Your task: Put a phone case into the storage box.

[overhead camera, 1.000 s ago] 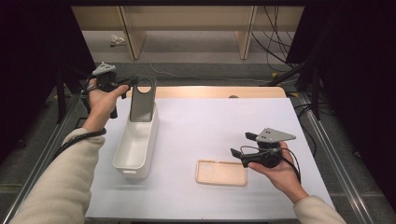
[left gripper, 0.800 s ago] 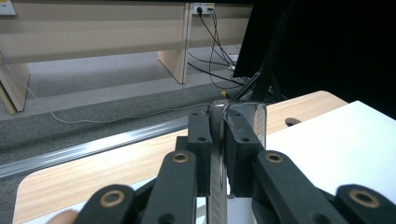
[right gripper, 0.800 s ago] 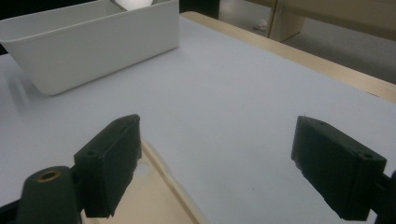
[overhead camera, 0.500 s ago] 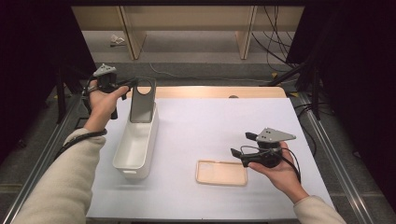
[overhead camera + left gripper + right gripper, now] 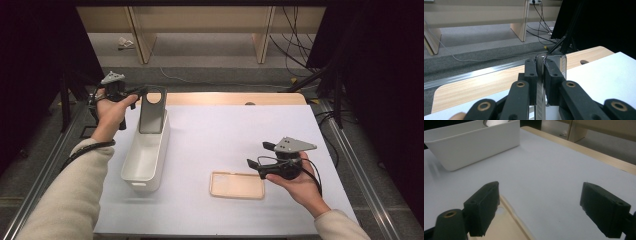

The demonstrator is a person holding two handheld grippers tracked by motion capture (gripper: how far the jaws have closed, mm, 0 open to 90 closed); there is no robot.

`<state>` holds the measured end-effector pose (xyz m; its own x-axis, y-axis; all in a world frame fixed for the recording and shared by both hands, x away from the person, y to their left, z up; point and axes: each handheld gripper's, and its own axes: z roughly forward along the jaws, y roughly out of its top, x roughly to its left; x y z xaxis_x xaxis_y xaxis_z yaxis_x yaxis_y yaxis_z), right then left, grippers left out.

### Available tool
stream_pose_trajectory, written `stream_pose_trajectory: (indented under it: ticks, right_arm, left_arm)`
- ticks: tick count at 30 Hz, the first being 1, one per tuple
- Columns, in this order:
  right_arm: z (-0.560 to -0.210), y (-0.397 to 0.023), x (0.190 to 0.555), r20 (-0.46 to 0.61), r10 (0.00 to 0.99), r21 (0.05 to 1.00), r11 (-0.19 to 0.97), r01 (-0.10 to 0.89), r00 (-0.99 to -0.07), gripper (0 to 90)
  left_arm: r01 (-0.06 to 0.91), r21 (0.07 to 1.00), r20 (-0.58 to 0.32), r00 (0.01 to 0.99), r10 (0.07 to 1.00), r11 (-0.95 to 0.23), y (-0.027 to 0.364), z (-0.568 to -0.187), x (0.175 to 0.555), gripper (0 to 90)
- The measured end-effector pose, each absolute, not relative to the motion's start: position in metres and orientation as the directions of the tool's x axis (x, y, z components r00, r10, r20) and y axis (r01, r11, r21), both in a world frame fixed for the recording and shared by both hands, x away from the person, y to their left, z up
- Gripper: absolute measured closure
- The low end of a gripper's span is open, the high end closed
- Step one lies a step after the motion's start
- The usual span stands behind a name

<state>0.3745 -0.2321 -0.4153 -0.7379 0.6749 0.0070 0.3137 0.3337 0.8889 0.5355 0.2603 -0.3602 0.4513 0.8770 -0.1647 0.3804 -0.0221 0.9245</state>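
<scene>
Pinching the grey case (image 5: 151,111) by its top edge above the bin's (image 5: 146,159) far end, the left gripper (image 5: 141,92) holds something light, thin and flexible, while the right gripper (image 5: 256,156) gapes empty.

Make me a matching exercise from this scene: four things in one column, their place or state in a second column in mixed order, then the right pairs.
Things:
1. grey case
2. beige case
3. white bin
4. right gripper

States:
A. jaws open, nothing between them
B. lying flat on the table
C. held upright by the left gripper at the bin's far end
D. standing on the table, left of the beige case

Pairs: 1-C, 2-B, 3-D, 4-A
</scene>
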Motion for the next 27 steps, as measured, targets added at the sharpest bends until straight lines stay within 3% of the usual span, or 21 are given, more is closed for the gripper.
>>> stream_pose_trajectory:
  ticks: [27]
  right_arm:
    - [-0.416, -0.232, 0.375, 0.011, 0.674, 0.890, 0.330, 0.314, -0.739, 16.9]
  left_arm:
    - [0.413, 0.911, -0.181, 0.426, 0.886, -0.013, 0.263, -0.376, 0.540, 81.4]
